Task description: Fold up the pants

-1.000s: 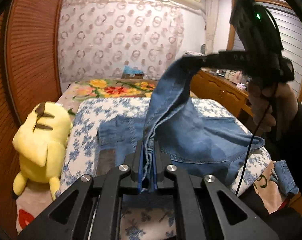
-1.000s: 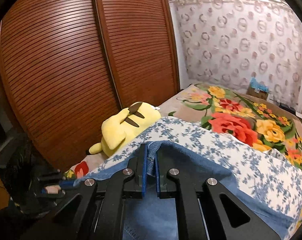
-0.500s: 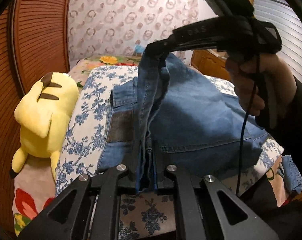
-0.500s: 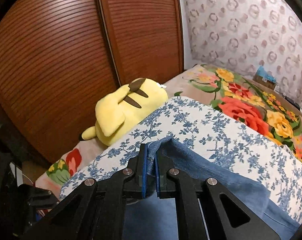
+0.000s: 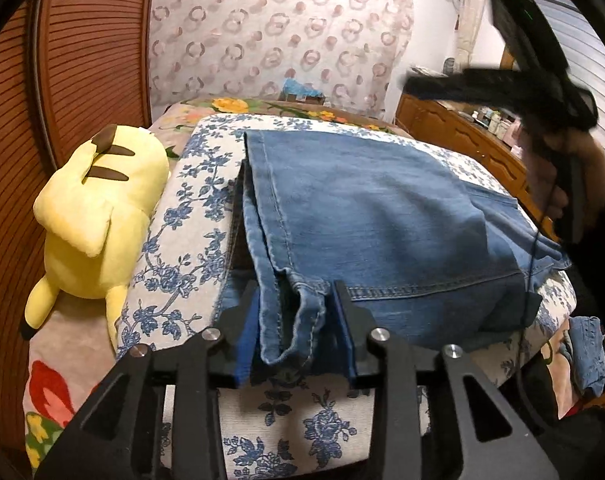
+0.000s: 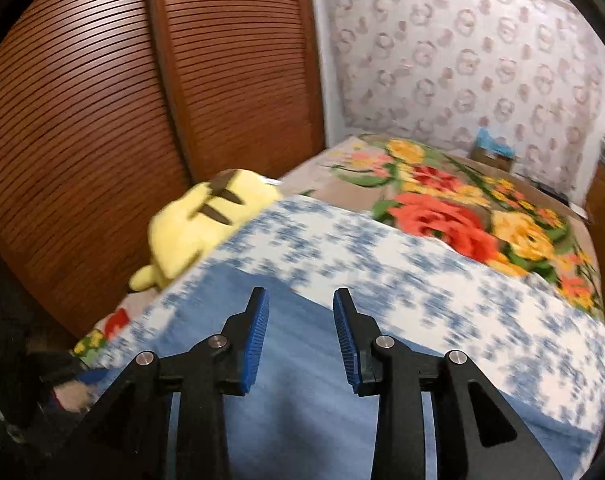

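The blue jeans (image 5: 374, 216) lie folded over on the blue-flowered cushion (image 5: 190, 208). My left gripper (image 5: 298, 300) is open at the near edge, and a loose bunch of the hem sits between its blue pads without being pinched. My right gripper (image 6: 300, 300) is open and empty, lifted above the jeans (image 6: 286, 396). In the left wrist view it hovers at the upper right (image 5: 414, 82), blurred, held by a hand.
A yellow plush toy (image 5: 90, 216) lies left of the cushion against the brown slatted wardrobe doors (image 6: 102, 120). A flowered blanket (image 6: 462, 208) covers the bed beyond. A wooden dresser (image 5: 462, 136) stands at the right. Another denim piece (image 5: 586, 352) hangs low right.
Both grippers have opened and let go of the jeans. The lifted fold has dropped flat onto the cushion. My right gripper has risen and swung away to the right.
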